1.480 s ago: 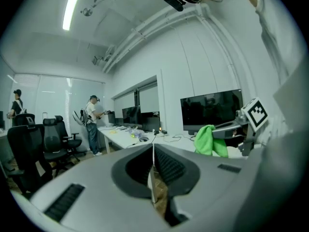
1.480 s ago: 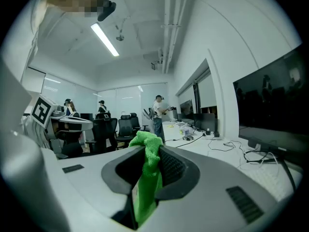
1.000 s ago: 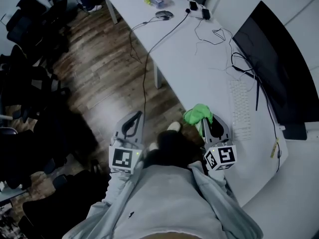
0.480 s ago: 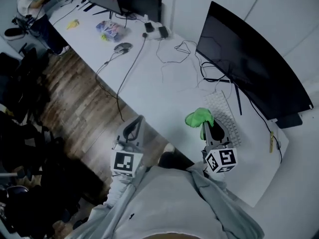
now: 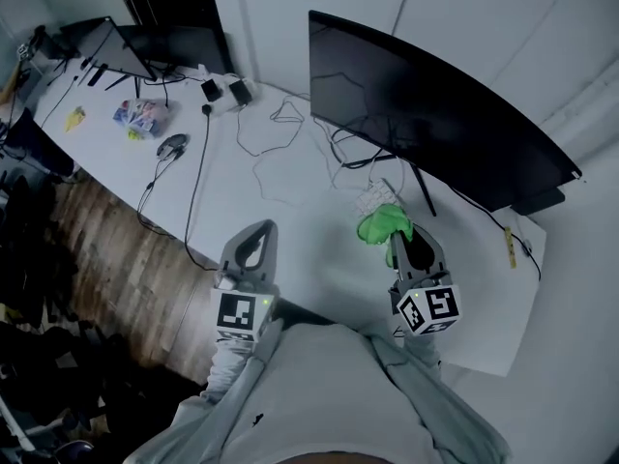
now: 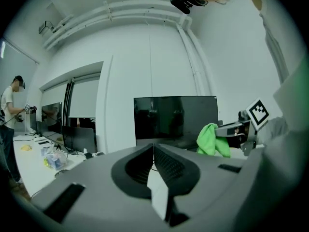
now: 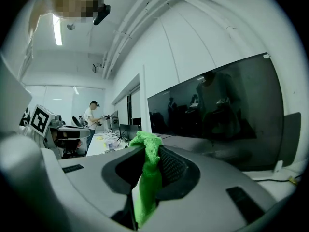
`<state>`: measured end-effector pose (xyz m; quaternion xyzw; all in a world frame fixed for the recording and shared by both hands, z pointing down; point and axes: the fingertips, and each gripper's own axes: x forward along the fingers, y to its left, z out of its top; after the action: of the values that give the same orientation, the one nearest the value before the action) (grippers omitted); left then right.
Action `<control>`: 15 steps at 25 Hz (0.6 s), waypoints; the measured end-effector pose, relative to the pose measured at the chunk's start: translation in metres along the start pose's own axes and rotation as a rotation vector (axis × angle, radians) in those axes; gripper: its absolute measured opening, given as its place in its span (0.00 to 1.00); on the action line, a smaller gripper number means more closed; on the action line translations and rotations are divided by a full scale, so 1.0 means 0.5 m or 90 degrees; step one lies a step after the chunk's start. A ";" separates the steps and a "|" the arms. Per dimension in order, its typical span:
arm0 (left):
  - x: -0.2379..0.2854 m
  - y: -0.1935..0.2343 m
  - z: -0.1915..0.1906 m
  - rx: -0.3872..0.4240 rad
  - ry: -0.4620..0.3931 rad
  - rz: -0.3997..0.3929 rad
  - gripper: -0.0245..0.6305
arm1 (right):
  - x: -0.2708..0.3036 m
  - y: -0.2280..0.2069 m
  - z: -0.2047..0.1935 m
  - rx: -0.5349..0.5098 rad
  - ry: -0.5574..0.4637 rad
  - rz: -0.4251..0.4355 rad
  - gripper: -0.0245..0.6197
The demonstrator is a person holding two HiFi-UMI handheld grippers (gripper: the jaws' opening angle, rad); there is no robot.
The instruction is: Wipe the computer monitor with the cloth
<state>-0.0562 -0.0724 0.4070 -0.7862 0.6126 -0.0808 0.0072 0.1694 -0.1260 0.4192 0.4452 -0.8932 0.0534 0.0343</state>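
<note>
A wide dark computer monitor (image 5: 435,124) stands at the back of the white desk (image 5: 290,211), also seen in the left gripper view (image 6: 176,120) and close on the right in the right gripper view (image 7: 217,105). My right gripper (image 5: 398,235) is shut on a bright green cloth (image 5: 384,224), which bunches out past its jaws (image 7: 147,168) a short way in front of the screen. The cloth (image 6: 212,140) also shows at the right of the left gripper view. My left gripper (image 5: 253,235) hangs over the desk's near edge, shut with nothing in it (image 6: 153,149).
A white keyboard (image 5: 372,199) and loose black cables (image 5: 280,133) lie before the monitor. A mouse (image 5: 172,144), a colourful packet (image 5: 138,116) and further dark monitors (image 5: 174,42) sit along the desk to the left. A person (image 6: 8,124) stands far left. Wood floor (image 5: 87,259) lies beside the desk.
The view has swung up from the floor toward the desk, so the monitor now faces me squarely. Both grippers have come forward over the desk; the right one still holds the cloth.
</note>
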 end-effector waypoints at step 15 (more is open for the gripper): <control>0.173 0.082 0.026 0.026 -0.018 -0.198 0.07 | 0.084 -0.037 0.039 0.023 -0.022 -0.179 0.15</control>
<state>-0.0735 -0.1670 0.3997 -0.8725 0.4813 -0.0823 0.0195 0.1586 -0.1725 0.4055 0.5672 -0.8215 0.0565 0.0180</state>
